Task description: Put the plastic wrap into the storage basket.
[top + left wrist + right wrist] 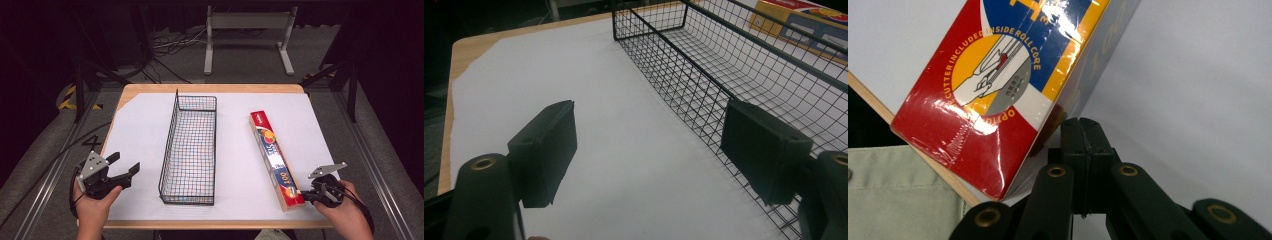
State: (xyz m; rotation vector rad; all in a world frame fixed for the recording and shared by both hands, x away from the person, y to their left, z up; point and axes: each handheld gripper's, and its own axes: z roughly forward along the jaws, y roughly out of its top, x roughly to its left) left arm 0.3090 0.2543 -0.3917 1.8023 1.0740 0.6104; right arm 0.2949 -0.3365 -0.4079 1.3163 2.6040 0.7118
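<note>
Two grippers: our left gripper [124,167] gapes at eight o'clock; our right gripper [303,195], clenched empty, seemingly touches the box [275,159] at four o'clock. Nudging could tip it off the table [210,88].

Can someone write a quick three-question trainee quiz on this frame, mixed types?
1. True or false: the long red, blue and yellow cardboard box lies inside the black wire mesh basket.
2. Which hand-held gripper has its jaws pressed together? A) left hand-held gripper B) right hand-held gripper
3. Fill in: the basket stands on a white ____ that covers the wooden table.

Key:
1. False. It lies on the sheet, to the basket's right in the high view.
2. B. It is shut with nothing between the jaws, beside the box's near end; the left is open.
3. Sheet.
</note>
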